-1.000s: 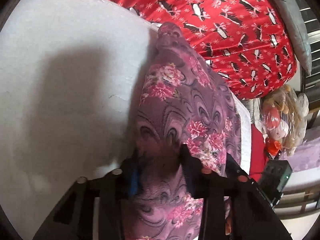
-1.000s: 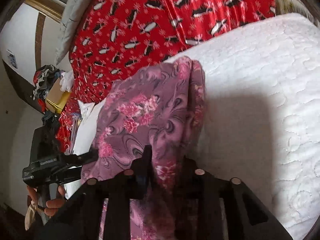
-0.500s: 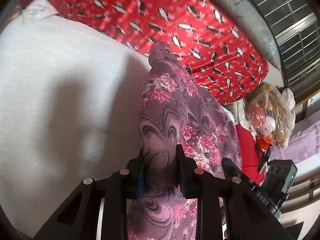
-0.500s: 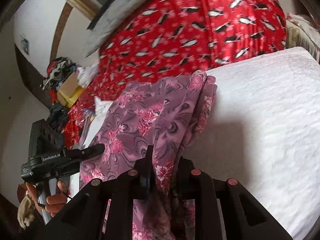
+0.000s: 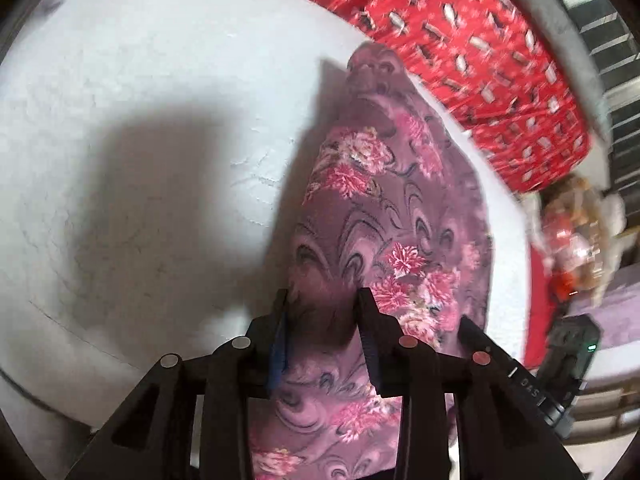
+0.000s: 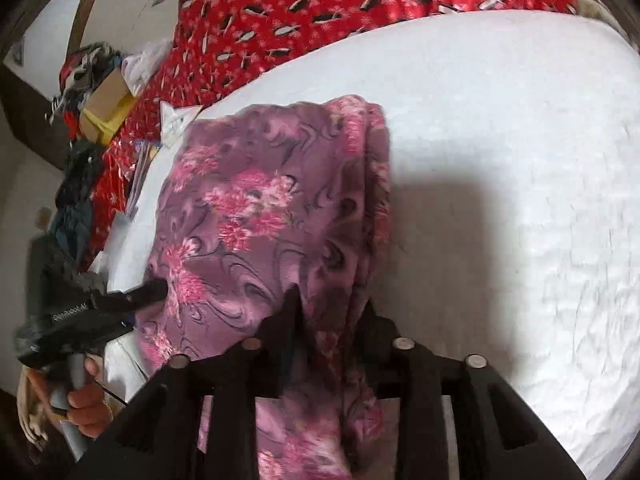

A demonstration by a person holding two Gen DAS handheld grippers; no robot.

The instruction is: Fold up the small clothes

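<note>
A mauve garment with pink flowers (image 5: pixel 384 220) is held up over the white quilted bed (image 5: pixel 140 120), its far end resting on the quilt. My left gripper (image 5: pixel 324 300) is shut on the garment's near edge. The garment also shows in the right wrist view (image 6: pixel 256 216), hanging in folds. My right gripper (image 6: pixel 332 304) is shut on its other near edge, with bunched cloth between the fingers. The left gripper's body (image 6: pixel 92 312) and the hand holding it show at the left of the right wrist view.
A red blanket with a penguin print (image 5: pixel 480 40) lies along the far side of the bed (image 6: pixel 500 140). A bagged soft toy (image 5: pixel 576 236) stands at the right. A box and a pile of clothes (image 6: pixel 96 92) sit beyond the bed's left edge.
Both grippers have swung with the garment, lowering toward the quilt. The garment's far end now lies further onto the white bed. Both stay shut on the cloth.
</note>
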